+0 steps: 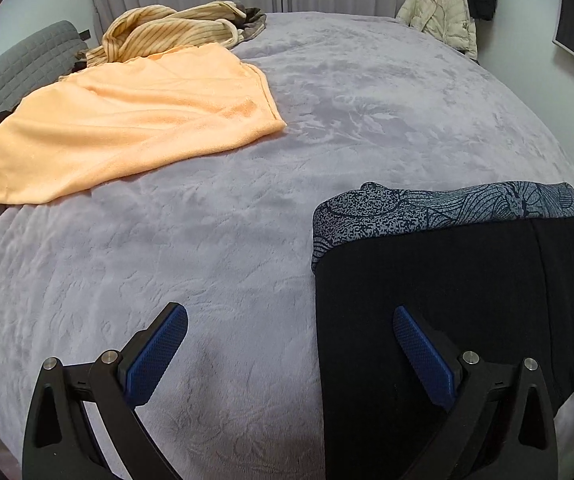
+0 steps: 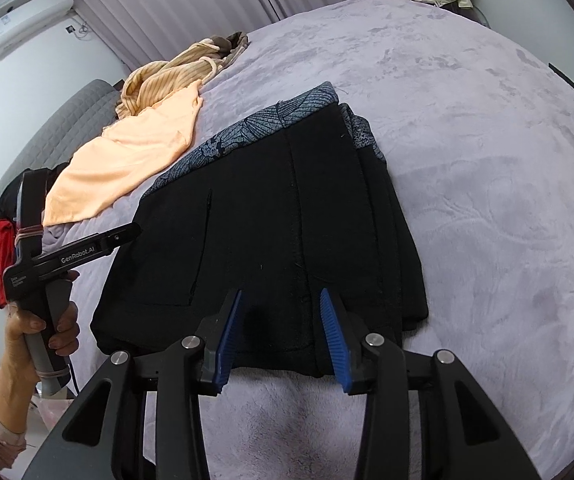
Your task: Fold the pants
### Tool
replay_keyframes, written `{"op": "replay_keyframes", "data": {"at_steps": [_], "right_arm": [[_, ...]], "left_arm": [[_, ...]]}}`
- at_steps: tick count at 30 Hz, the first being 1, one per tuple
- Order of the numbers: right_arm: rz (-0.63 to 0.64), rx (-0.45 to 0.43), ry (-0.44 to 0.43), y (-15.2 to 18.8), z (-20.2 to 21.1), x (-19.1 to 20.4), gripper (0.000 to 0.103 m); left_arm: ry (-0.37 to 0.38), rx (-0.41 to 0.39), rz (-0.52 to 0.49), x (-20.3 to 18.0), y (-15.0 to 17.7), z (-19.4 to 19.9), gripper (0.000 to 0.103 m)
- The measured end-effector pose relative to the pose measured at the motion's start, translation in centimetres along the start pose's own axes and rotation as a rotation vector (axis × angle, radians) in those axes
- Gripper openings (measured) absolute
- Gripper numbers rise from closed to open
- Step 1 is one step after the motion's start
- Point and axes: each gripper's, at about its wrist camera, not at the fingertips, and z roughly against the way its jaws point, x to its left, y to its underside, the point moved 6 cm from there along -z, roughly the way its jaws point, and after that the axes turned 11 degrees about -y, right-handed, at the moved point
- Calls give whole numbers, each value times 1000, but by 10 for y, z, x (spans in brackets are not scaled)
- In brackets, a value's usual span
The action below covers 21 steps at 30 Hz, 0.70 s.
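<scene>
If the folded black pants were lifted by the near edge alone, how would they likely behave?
The black pants look soft and stacked in several layers at their right edge, so they would probably droop and partly unfold. The thick stack suggests some weight for its size. On the plush purple blanket, pushing likely bunches them rather than sliding them.

Even, soft indoor light in both views, moderately bright, no hard beams. The lavender blanket [image 1: 327,120] reads clean, plush texture sharp at centre. Soft shadow on it just below the black pants [image 2: 279,220] in the right wrist view, and a faint one between the gripper fingers in the left wrist view. The pants are very dark, detail crushed except seams. No glare. Heavy fisheye: blanket bulges, curtains [image 2: 175,8] beyond the blanket bend, dark vignette at all corners. Slight softness toward the rims; no motion blur.
</scene>
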Motion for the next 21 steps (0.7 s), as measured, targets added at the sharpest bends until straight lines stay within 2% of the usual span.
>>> {"op": "replay_keyframes", "data": {"at_steps": [8,14,16,18,21], "right_arm": [[-4,-6,-4,-1,1,0,44],[18,0,-22,-1,0,6,59],[30,6,-25,0,-1,10,66],[38,13,-39,1,-1,15,78],[57,11,-25,2,0,20,79]], "left_arm": [[15,15,5,4,3,4,103],[23,21,-3,2,8,9,103],[29,21,-11,1,11,12,103],[28,18,-19,-1,13,14,103],[29,19,-27,-2,16,16,103]]}}
